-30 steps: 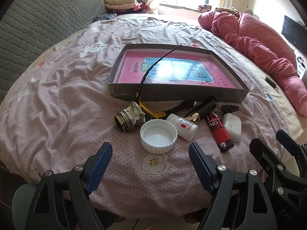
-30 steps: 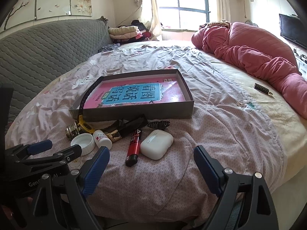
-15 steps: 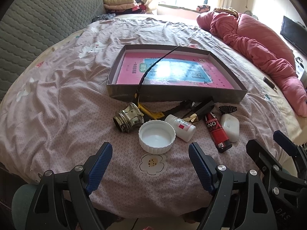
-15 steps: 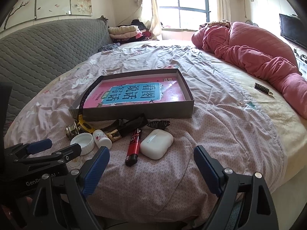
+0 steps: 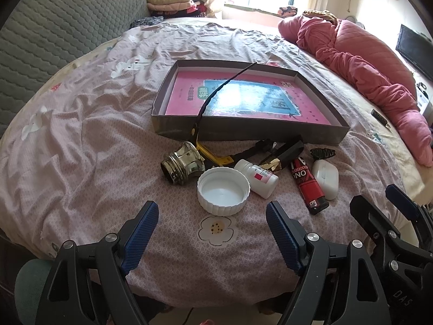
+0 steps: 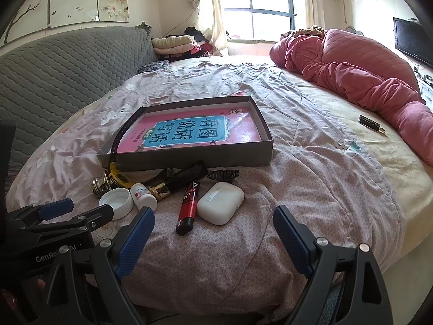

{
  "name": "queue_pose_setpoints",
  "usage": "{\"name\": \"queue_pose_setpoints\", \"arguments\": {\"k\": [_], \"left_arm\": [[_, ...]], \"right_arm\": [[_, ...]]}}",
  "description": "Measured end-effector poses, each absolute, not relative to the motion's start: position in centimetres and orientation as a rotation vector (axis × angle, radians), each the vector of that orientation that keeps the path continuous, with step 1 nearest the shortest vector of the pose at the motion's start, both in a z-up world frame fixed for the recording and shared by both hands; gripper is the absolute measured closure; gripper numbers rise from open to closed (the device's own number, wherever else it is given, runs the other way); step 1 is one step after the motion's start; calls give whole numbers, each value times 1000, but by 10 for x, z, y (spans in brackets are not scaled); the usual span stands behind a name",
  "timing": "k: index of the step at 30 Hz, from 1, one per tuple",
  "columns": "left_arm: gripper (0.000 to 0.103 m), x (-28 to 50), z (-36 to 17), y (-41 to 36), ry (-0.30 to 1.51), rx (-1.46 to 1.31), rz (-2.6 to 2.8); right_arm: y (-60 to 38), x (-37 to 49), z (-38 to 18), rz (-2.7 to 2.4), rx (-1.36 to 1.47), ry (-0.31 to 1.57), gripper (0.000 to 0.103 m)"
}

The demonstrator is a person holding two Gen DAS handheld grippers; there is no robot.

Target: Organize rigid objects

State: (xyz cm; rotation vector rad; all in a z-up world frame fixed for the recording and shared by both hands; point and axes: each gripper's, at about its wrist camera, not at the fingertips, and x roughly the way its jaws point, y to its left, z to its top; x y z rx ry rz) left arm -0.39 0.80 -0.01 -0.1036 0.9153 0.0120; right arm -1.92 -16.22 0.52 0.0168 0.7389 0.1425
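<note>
since 1 second ago almost nothing has shifted: both grippers have only crept a little toward the pile, and no object has been touched. left gripper (image 5: 212, 215) is spread wide and holds nothing, lined up on the white ribbed plastic jar lid (image 5: 223, 191); right gripper (image 6: 213, 223) is equally wide and empty, facing the white plastic earbud case (image 6: 220, 203) and the red and black lighter (image 6: 188, 205).

all the loose items sit crowded just in front of the shallow grey cardboard box (image 5: 251, 133) (a pink and blue book lies flat inside it). risk, as i judge it: the lid touches the small white pill bottle (image 5: 256, 175) and sits beside the brass threaded fitting (image 5: 182, 164), so closing on it could nudge either and set them rolling. the black strap (image 5: 226, 86) draped over the box wall could snag.

underneath is a soft, wrinkled pink bedsheet (image 5: 89, 146), poor support for a firm pinch. a grey quilted headboard, pink duvet and bright window surround it.
</note>
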Motion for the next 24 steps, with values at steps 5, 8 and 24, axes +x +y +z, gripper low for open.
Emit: {"name": "queue_pose_setpoints", "arguments": {"k": [5, 8, 24], "left_arm": [[21, -4, -1, 15, 918, -120, 11], [21, -2, -3, 20, 922, -133, 17], [21, 11, -23, 15, 992, -137, -9]], "right_arm": [[-162, -19, 5, 145, 20, 741, 14], [-162, -19, 5, 145, 18, 741, 14], [-174, -6, -1, 131, 51, 790, 15]]}}
